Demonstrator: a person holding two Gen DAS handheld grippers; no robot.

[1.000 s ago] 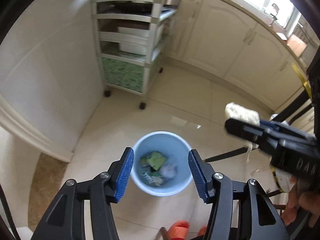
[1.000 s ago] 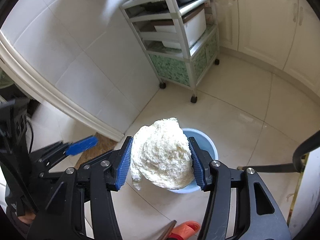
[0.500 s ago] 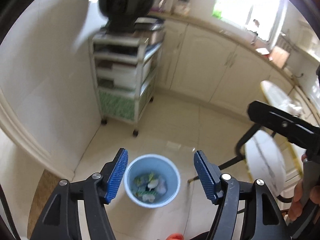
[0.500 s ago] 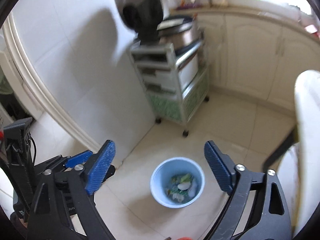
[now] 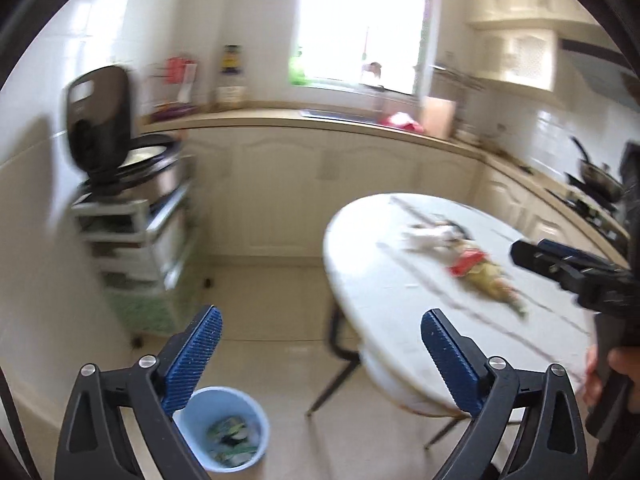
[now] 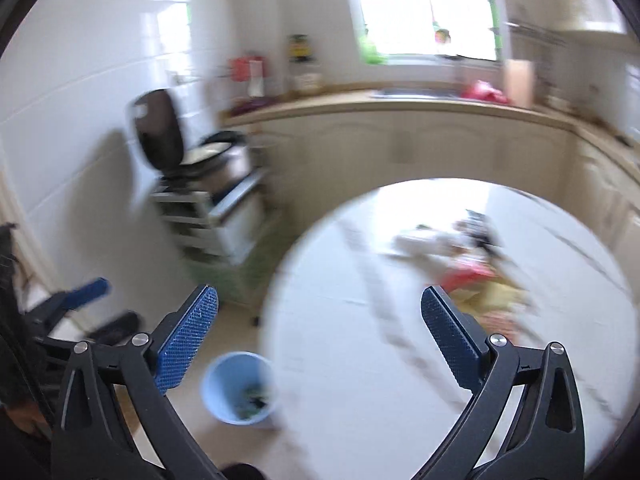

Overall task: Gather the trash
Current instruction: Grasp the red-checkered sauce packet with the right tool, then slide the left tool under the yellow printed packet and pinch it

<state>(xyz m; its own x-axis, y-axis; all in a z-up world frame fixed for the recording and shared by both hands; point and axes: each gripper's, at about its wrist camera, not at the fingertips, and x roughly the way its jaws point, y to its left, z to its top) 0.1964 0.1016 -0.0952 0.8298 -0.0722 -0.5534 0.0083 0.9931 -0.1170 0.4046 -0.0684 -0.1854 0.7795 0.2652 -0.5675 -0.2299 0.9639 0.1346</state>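
Left gripper (image 5: 320, 354): jaws just opened, wide apart, nothing between them. Right gripper (image 6: 320, 334): jaws just opened, wide apart, empty. The blue bin (image 5: 222, 428) with trash stands on the floor below the left jaw. Remaining trash (image 6: 476, 272) lies on the round table (image 6: 360, 340), ahead of the right jaw.

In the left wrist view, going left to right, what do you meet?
Rice cooker on the cart → blue bin on the floor → white table → trash pile on it → right gripper.
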